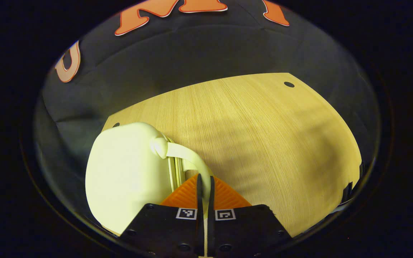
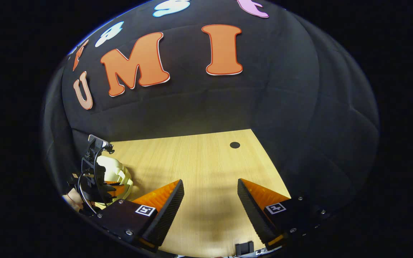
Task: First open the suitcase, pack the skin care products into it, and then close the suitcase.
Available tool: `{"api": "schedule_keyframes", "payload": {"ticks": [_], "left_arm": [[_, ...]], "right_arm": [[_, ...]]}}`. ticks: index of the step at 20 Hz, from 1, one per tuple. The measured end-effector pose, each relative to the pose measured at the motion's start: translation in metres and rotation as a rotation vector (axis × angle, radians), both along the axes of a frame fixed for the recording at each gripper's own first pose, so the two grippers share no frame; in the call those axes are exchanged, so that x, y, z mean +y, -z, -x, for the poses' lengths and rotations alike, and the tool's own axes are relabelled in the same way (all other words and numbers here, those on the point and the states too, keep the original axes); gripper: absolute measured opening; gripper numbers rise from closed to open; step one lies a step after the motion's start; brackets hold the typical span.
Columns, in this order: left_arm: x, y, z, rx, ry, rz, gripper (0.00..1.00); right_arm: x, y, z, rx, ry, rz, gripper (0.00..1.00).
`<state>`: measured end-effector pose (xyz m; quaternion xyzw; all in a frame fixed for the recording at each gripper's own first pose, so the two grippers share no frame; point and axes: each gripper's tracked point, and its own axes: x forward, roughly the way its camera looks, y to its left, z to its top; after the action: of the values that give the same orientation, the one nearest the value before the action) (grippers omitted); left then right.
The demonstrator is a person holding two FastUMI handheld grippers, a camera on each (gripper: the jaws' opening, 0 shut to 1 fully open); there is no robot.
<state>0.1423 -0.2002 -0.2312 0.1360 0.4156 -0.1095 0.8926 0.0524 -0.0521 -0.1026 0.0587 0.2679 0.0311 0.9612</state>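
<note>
1. On the wooden desk [image 1: 264, 136] stands the pale suitcase [image 1: 127, 175], at the desk's left side in the left gripper view.
2. It looks closed, and its curved handle [image 1: 188, 157] points toward me.
3. My left hand-held gripper [image 1: 204, 186] is squeezed tight on that handle, with both fingers pressing it.
4. In the right gripper view, my right hand-held gripper [image 2: 210, 195] has its fingers wide apart and holds nothing.
5. It hangs over bare desk, well apart from the suitcase [image 2: 115, 172], which sits far to the left there.
</note>
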Motion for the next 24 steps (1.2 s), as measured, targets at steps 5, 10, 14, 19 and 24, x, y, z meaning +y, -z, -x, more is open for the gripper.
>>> {"api": "schedule_keyframes", "payload": {"ticks": [5,10,14,19,24], "left_arm": [[-0.003,-0.002,0.004,0.075,-0.016,0.142,0.18],[-0.011,-0.039,-0.006,-0.004,-0.007,0.185,1.0],[-0.007,-0.122,-0.032,-0.2,-0.023,0.235,1.0],[0.026,-0.242,-0.029,-0.454,-0.059,0.3,1.0],[0.04,-0.28,-0.023,-0.685,-0.122,0.246,1.0]], "right_arm": [[0.033,-0.002,0.003,0.007,-0.033,0.004,0.96],[0.054,-0.006,0.004,-0.002,-0.035,0.007,0.96],[0.069,-0.037,0.0,-0.085,-0.027,0.021,0.96],[0.087,-0.102,-0.002,-0.29,-0.004,0.04,0.96],[0.109,-0.163,0.01,-0.499,0.012,0.009,0.95]]}}
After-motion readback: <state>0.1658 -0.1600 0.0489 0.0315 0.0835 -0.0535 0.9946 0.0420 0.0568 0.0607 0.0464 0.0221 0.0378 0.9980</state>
